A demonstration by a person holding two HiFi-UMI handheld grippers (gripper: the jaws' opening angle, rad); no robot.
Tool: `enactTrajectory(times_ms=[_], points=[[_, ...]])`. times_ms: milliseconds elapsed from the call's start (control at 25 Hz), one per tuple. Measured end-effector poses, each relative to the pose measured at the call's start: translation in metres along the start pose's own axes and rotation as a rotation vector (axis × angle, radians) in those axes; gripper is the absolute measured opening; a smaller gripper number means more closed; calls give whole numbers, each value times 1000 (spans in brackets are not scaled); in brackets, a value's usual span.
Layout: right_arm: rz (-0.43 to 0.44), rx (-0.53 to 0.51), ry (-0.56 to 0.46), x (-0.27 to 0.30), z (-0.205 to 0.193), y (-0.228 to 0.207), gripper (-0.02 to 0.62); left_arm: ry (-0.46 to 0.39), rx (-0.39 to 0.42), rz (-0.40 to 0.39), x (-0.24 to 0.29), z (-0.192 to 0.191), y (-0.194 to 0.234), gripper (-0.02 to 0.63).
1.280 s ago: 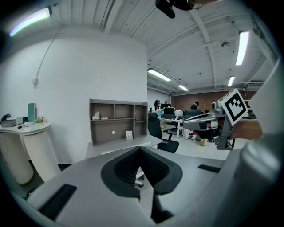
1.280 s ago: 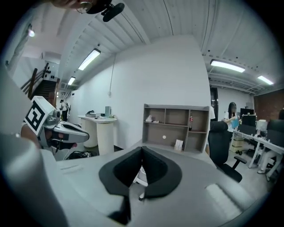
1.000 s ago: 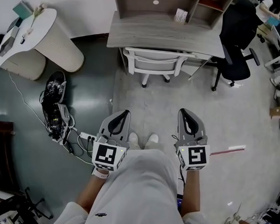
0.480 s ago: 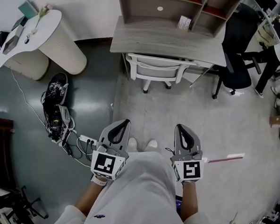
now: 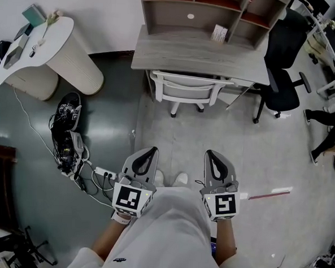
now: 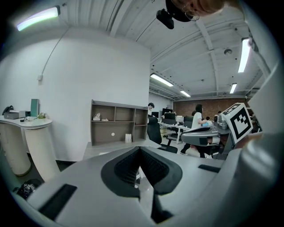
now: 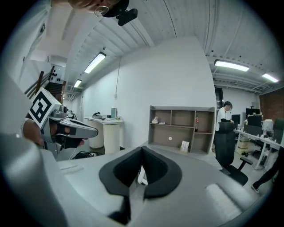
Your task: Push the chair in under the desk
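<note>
The white chair point(image 5: 187, 87) is at the far side of the floor, right up against the near edge of the grey surface point(image 5: 200, 54). Its back lines up with that edge, and its seat looks to be under the top. Its wheels peek out on the near side. The person stands well apart from it, with bare floor between.

The left tongs point(image 5: 148, 153) and the right tongs point(image 5: 210, 156) are held low, side by side, pointing at the chair. Both are closed, with tips together and nothing in them.

This fits a chair that is in as far as it goes, with the person away from it. It also fits a chair that could take one more small shove. I cannot tell which.

If a push is wanted, I think it goes best with one pair of tongs on the left of the chair back and one on the right. Push evenly and slowly, so the chair rolls straight and does not bang the surface.

The top hides the seat, so I cannot see how deep the chair sits. The legs of the surface are hard to make out too. In both tongs views the tongs fill the bottom of the picture. Only a tiny white bit shows through the hollow behind the tips, likely the chair. A black chair point(image 5: 282, 58) stands just right of the surface.
</note>
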State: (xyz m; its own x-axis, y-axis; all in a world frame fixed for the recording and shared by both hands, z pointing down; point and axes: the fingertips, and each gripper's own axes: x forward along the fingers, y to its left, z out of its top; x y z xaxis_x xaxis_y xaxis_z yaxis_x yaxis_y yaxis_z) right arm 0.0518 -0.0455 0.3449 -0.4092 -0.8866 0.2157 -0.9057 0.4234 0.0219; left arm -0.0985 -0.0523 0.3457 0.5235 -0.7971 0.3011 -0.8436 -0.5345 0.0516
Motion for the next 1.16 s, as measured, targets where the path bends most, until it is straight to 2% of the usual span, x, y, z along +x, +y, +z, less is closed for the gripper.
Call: enactTrajectory(times_ms=[1160], points=[[-3,-30,40,-1,0,-2,11,-2,8,-24,3,2,-5,6]])
